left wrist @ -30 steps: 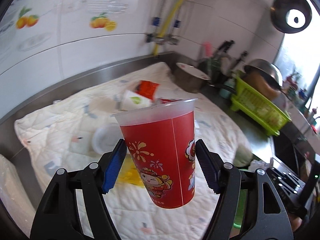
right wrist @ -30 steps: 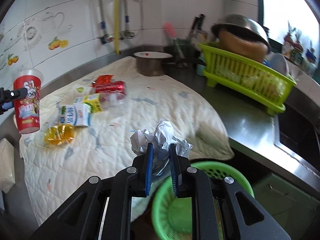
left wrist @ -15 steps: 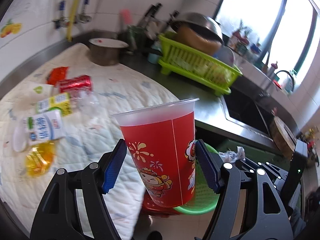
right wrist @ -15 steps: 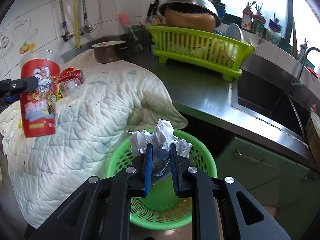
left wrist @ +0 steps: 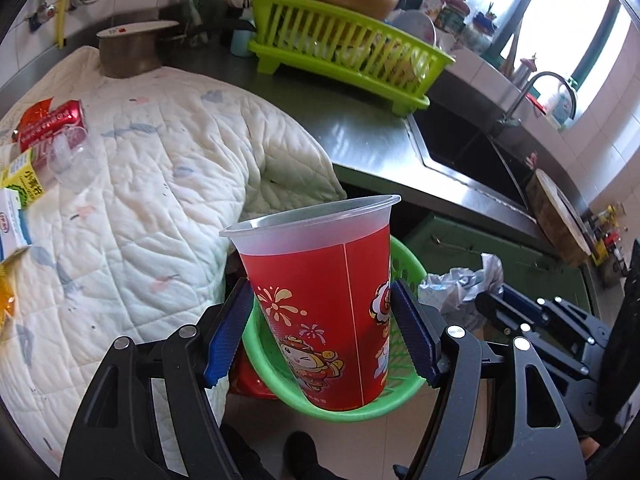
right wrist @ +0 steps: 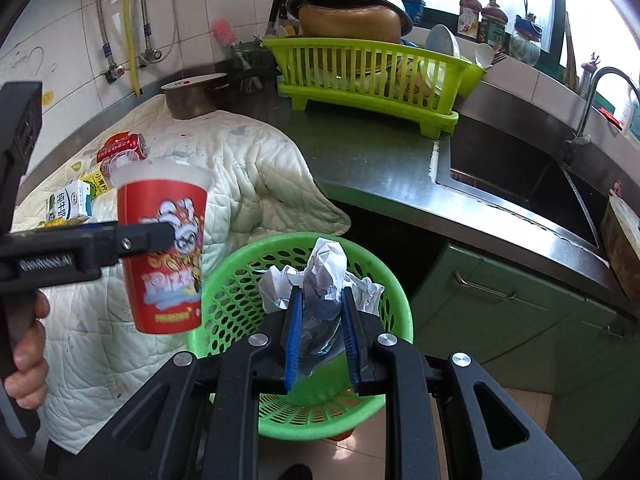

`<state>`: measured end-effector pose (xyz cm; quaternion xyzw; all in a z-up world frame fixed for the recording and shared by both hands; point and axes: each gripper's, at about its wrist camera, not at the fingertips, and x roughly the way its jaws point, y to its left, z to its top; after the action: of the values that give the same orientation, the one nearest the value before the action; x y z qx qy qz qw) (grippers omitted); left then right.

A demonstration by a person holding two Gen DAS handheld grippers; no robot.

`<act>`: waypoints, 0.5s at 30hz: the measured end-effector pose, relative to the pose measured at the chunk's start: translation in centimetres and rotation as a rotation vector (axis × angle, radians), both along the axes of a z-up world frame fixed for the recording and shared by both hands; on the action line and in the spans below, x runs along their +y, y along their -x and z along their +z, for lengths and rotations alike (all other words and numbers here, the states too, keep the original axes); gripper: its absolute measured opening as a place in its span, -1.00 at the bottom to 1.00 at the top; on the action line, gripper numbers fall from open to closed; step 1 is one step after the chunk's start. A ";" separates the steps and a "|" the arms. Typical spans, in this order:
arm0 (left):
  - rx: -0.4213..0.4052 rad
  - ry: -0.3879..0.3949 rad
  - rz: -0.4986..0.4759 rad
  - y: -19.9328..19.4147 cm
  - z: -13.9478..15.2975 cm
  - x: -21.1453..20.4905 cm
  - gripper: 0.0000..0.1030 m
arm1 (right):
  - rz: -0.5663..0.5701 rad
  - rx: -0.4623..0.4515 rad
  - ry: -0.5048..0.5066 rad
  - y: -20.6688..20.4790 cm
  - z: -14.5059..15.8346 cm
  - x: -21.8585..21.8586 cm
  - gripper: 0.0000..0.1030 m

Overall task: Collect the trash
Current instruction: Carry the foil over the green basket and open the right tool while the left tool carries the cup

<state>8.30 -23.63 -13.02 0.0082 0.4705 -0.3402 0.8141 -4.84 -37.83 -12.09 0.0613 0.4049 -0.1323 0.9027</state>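
Observation:
My left gripper (left wrist: 320, 312) is shut on a red printed plastic cup (left wrist: 316, 280), which it holds upright just over the near-left rim of a green perforated basket (left wrist: 280, 384) on the floor. In the right wrist view the same cup (right wrist: 164, 248) hangs left of the basket (right wrist: 224, 280), with a hand (right wrist: 24, 360) on the left gripper's handle. My right gripper (right wrist: 322, 300) is shut on a crumpled white paper ball (right wrist: 324, 264), held over the middle of the basket. The paper ball (left wrist: 460, 284) also shows in the left wrist view, right of the cup.
A white quilt (left wrist: 140, 200) covers the steel counter and hangs over its edge beside the basket. Milk cartons and a red can (left wrist: 52, 120) lie on it at the left. A pot (left wrist: 132, 52), a lime dish rack (left wrist: 340, 52) and a sink (left wrist: 472, 148) stand further back.
Both grippers swung off the quilt towards the basket. The left one carried the cup right and down to the basket's rim; the right one brought the paper over the basket's middle.

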 end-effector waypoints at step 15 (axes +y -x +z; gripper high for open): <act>0.048 -0.028 -0.032 0.7 -1.7 -1.0 0.41 | -0.037 -0.031 0.002 1.3 0.8 -1.1 -0.46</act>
<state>7.61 -24.61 -14.70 0.0191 0.4944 -0.3468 0.7968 -6.16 -38.93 -11.33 0.0697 0.3897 -0.1486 0.9062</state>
